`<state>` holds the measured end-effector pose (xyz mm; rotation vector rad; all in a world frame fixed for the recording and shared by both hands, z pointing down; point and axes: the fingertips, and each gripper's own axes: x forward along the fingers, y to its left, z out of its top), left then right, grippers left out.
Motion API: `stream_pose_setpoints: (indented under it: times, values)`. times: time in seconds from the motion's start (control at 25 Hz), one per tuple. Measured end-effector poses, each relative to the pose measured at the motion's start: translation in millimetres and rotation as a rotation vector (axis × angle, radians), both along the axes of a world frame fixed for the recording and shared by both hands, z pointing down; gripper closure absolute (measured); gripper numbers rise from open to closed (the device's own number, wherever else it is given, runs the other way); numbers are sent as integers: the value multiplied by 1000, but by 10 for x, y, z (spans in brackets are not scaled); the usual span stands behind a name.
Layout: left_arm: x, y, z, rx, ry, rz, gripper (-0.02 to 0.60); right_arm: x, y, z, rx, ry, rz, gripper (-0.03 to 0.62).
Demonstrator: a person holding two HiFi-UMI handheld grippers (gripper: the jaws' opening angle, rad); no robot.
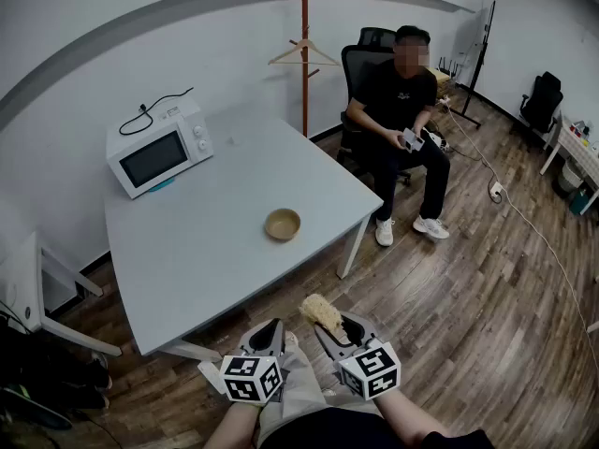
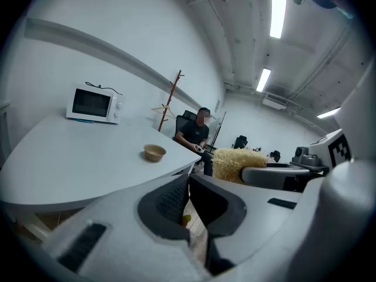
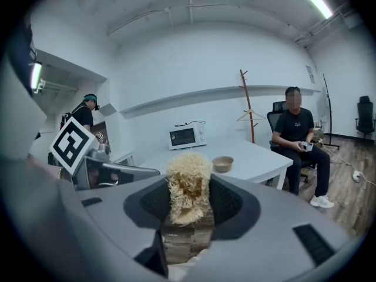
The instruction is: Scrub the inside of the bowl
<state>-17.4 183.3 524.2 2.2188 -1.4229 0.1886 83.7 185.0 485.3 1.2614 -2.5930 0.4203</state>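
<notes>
Bowl [image 1: 283, 224] round, tan; scrubber [image 3: 188, 184] fibrous, shaggy, clamped in right gripper [image 3: 189, 207].

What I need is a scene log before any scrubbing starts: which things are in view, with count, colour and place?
table: one, pale grey, centre of the room
bowl: one, tan, on the table toward its near right side
microwave: one, white, on the table's far left corner
coat stand: one, reddish-brown, behind the table by the wall
seated person: one, black clothes, white shoes, right of the table
office chairs: two, black, one under the seated person, one at the far right
floor: brown wood planks
scrubber: one, pale yellow, fibrous, clamped in the right gripper
left gripper: one, grey, jaws shut, empty, bottom centre
right gripper: one, grey, shut on the scrubber, beside the left
</notes>
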Motion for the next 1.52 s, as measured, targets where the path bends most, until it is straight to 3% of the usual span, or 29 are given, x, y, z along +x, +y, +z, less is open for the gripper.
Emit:
stream_pose_setpoints:
  times: [0.32,0.84,1.52]
  values:
    - [44,-33,16,-1,0,0,561,-3,-32,91,-25,-56,-25,416]
    - [141,-154,53,-14,-2,4,561,62,-144,116,-30,-57,-31,416]
    - [-77,-1001,63,-31,8,-31,561,-51,-978,148,-63,-64,-32,414]
